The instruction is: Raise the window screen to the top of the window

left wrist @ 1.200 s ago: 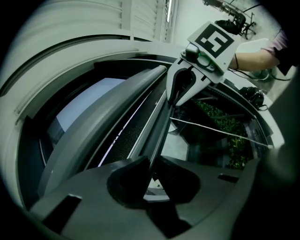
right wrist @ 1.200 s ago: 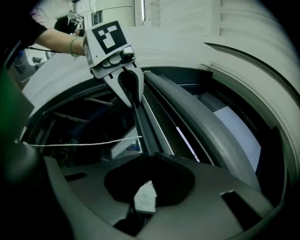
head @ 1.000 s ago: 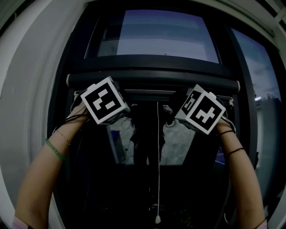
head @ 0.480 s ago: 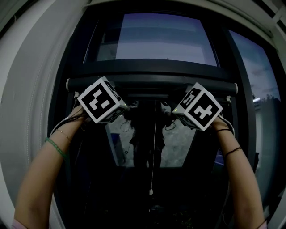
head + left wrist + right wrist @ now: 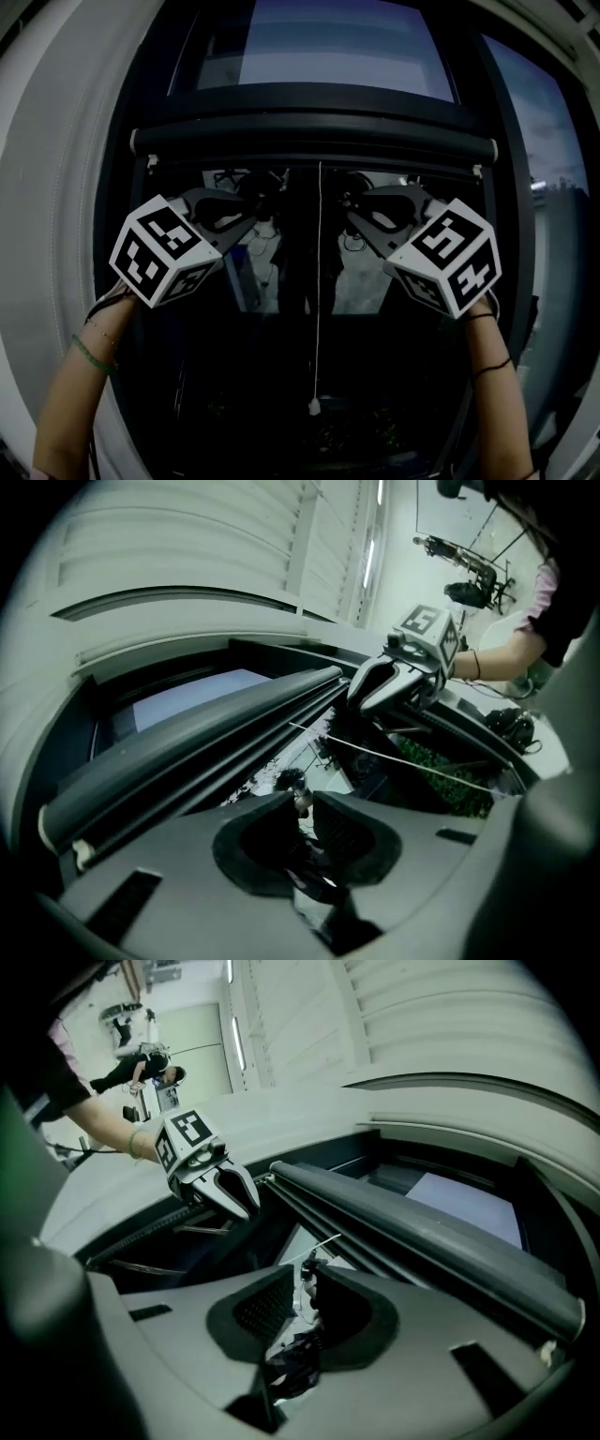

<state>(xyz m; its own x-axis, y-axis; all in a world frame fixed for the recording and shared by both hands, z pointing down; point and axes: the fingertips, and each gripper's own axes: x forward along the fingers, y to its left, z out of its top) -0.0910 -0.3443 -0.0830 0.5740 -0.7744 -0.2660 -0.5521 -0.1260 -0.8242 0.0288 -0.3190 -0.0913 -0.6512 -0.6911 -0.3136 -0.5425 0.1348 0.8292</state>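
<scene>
- The left gripper [image 5: 249, 208] is hanging just under the window screen [image 5: 314, 142], with its fingers pretty much pinched together and gripping nothing.
- The right gripper [image 5: 352, 214] is doing the same, fingers closed on nothing.
- The screen's rolled bar is sitting above both sets of fingers, not touching.
- The pull cord [image 5: 318, 281] is dangling between them.

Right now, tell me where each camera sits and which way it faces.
Head view: on the person's head, facing the window; both forearms, left gripper and right gripper show.
Left gripper view: behind its own jaws, looking along the rolled screen at the right gripper.
Right gripper view: mirrored, looking at the left gripper.
All three share the screen.
</scene>
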